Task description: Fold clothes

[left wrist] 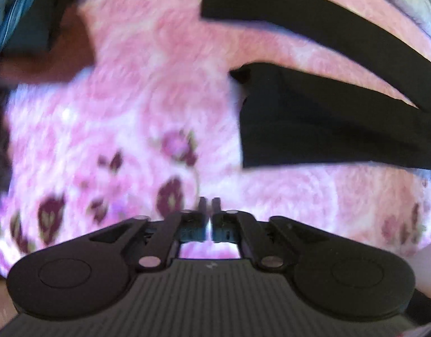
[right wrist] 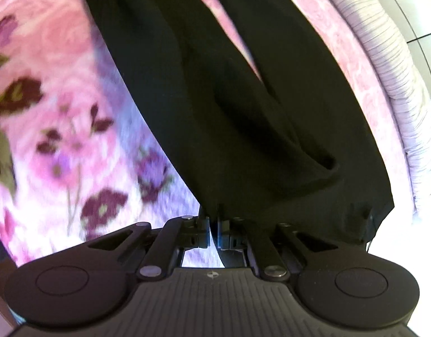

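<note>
My left gripper hangs pressed together and empty over the flowered blanket, clear of the black garment, while my right gripper pinches its limp, light edge, best held at a hem.

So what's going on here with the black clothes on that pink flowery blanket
A person is folding a black garment on a pink floral blanket, holding a handheld gripper in each hand. The right gripper appears shut on the garment's edge, with dark fabric draped right over its tips. The left gripper is shut with nothing in it, hovering over bare blanket, apart from the garment, which lies off to its right. The picture is motion-blurred.
</note>
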The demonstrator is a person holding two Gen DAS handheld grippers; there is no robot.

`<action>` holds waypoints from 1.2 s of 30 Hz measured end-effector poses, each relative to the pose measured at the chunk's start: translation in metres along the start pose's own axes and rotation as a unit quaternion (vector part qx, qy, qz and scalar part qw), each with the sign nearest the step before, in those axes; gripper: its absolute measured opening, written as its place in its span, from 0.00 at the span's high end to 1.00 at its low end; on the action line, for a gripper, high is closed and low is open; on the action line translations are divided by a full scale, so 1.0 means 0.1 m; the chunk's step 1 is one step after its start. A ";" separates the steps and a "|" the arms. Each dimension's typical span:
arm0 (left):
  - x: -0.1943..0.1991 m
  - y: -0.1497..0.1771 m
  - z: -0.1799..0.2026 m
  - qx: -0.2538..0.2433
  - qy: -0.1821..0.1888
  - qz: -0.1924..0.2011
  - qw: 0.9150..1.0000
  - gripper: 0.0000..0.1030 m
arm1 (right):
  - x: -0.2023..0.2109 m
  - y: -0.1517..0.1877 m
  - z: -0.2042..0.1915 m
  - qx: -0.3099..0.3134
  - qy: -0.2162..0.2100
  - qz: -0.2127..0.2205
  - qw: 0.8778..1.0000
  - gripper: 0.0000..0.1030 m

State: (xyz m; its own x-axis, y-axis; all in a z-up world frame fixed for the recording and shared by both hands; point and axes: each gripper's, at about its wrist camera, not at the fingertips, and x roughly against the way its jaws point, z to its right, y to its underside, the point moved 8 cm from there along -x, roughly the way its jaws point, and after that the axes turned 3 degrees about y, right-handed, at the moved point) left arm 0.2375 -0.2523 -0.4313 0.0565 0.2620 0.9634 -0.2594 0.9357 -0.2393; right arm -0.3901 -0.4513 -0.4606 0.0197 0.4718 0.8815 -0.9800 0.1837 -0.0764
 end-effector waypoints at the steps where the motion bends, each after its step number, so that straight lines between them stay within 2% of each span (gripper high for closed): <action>1: -0.04 -0.05 0.15 -0.065 -0.018 0.022 0.997 0.54 | -0.04 0.00 0.00 0.001 0.002 -0.002 1.000 0.96; 2: -0.08 -0.06 0.33 -0.142 -0.030 0.043 0.988 0.53 | -0.09 -0.01 -0.01 0.003 0.004 -0.004 1.000 0.96; 3: -0.12 -0.04 0.56 -0.223 -0.031 0.055 0.973 0.54 | -0.11 -0.02 0.00 -0.002 0.004 -0.006 1.000 0.96; 5: -0.22 0.06 1.00 -0.370 -0.032 0.062 0.926 0.54 | -0.13 -0.03 0.02 -0.015 0.003 -0.008 1.000 0.96; 7: -0.38 0.16 1.26 -0.470 -0.048 0.058 0.879 0.58 | -0.16 -0.03 0.04 -0.023 0.001 -0.011 1.000 0.96; 8: -0.46 0.18 1.34 -0.503 -0.060 0.058 0.860 0.60 | -0.18 -0.02 0.06 -0.024 0.000 -0.012 1.000 0.96; 12: -0.81 0.04 1.49 -0.554 -0.114 0.061 0.822 0.68 | -0.22 -0.03 0.01 -0.019 0.000 -0.016 1.000 0.97; 14: -0.93 0.04 1.53 -0.585 -0.126 0.056 0.799 0.69 | -0.25 -0.03 0.04 -0.020 0.002 -0.016 1.000 0.97; 15: -0.98 0.04 1.55 -0.603 -0.132 0.054 0.785 0.83 | -0.27 -0.03 0.06 -0.020 0.002 -0.016 1.000 0.97; 16: -1.00 0.05 1.55 -0.611 -0.135 0.051 0.778 0.95 | -0.29 -0.03 0.07 -0.020 0.003 -0.016 1.000 0.97; 17: -0.99 0.04 1.54 -0.607 -0.137 0.048 0.781 0.97 | -0.31 -0.03 0.08 -0.014 0.006 -0.015 1.000 0.98; 18: -0.96 0.03 1.52 -0.598 -0.133 0.043 0.789 0.98 | -0.33 -0.02 0.09 -0.006 0.009 -0.013 1.000 0.98; 20: -0.78 0.03 1.46 -0.566 -0.108 0.021 0.817 0.98 | -0.36 -0.01 0.10 0.004 0.008 -0.012 1.000 0.97; 22: -0.55 0.15 1.43 -0.546 -0.064 -0.020 0.835 0.98 | -0.29 -0.01 0.13 0.004 -0.009 -0.004 1.000 0.95; 24: -0.36 0.30 1.43 -0.529 -0.019 -0.061 0.846 0.98 | -0.14 0.03 0.14 0.010 -0.035 0.003 0.999 0.94; 27: -0.31 0.44 1.49 -0.498 0.013 -0.091 0.862 0.98 | -0.02 0.16 0.15 0.031 -0.063 0.003 0.998 0.94; 28: -0.31 0.51 1.52 -0.497 0.020 -0.103 0.862 0.98 | -0.04 0.19 0.16 0.030 -0.062 0.003 0.998 0.94; 30: -0.37 0.70 1.58 -0.524 0.023 -0.130 0.841 0.98 | -0.13 0.24 0.14 0.027 -0.068 -0.007 0.997 0.94; 31: -0.40 0.77 1.60 -0.532 0.022 -0.142 0.834 0.98 | -0.16 0.26 0.12 0.030 -0.069 -0.011 0.997 0.92; 33: -0.44 0.81 1.57 -0.528 0.013 -0.162 0.834 0.96 | -0.18 0.29 0.08 0.036 -0.075 -0.016 0.996 0.78; 34: -0.43 0.81 1.56 -0.517 0.009 -0.175 0.838 0.93 | -0.15 0.30 0.08 0.031 -0.082 -0.011 0.996 0.74; 35: -0.41 0.81 1.54 -0.505 0.005 -0.189 0.842 0.93 | -0.12 0.32 0.09 0.025 -0.090 -0.005 0.996 0.61; 36: -0.38 0.81 1.52 -0.495 0.000 -0.199 0.846 0.90 | -0.07 0.35 0.12 0.011 -0.094 0.001 0.995 0.57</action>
State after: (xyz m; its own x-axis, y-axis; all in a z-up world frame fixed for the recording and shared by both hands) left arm 0.0677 -0.2220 -0.4686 -0.0506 -0.1200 0.9915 0.7154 0.6884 0.1198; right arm -0.4267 -0.4587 -0.4643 -0.0185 0.3020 0.9531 -0.9843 0.1618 -0.0703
